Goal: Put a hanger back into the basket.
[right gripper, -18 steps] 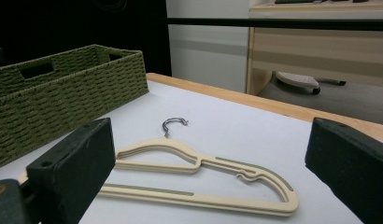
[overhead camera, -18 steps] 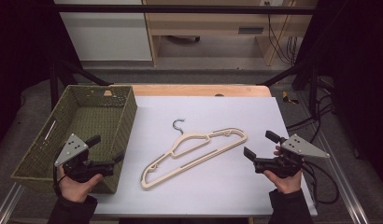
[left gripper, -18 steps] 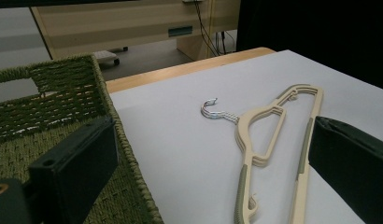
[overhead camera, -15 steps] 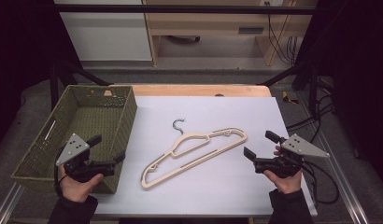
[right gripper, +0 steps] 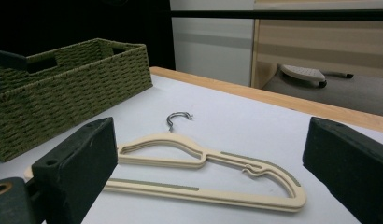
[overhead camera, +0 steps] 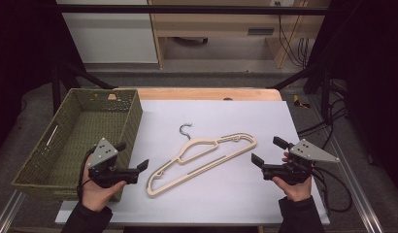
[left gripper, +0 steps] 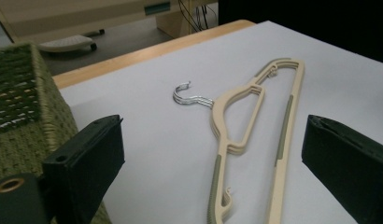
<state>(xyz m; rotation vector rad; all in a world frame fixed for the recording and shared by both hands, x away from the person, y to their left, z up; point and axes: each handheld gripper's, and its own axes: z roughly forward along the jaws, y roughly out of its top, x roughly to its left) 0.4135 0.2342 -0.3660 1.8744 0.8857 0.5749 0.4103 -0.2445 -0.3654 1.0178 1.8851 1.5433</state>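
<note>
left gripper (overhead camera: 138, 167): jaws spread wide, nothing between them; held low over the white sheet at the table's left, just beside the basket's near corner, jaws pointing toward the hanger
left hand (overhead camera: 97, 189): wrapped round the gripper body from below, sleeve coming in at the bottom edge
right gripper (overhead camera: 265, 156): jaws spread wide, empty; low over the sheet at the right, pointing left at the hanger's wide end
right hand (overhead camera: 296, 184): grips the body, cable trailing off to the right
hanger (overhead camera: 202, 156): cream plastic with grey-green strips, metal hook (overhead camera: 186, 129); lies flat on the sheet between the two grippers, set on a diagonal, hook toward the far side; touched by neither gripper
hanger, left gripper view (left gripper: 255, 140): looks like more than one stacked, edges layered; count unclear
hanger, right gripper view (right gripper: 203, 175): flat, hook away from the camera
basket (overhead camera: 131, 116): green woven, left of the sheet, apart from the hanger
white sheet (overhead camera: 236, 194): covers the table top, wooden edge (overhead camera: 202, 93) showing at the far side
</note>
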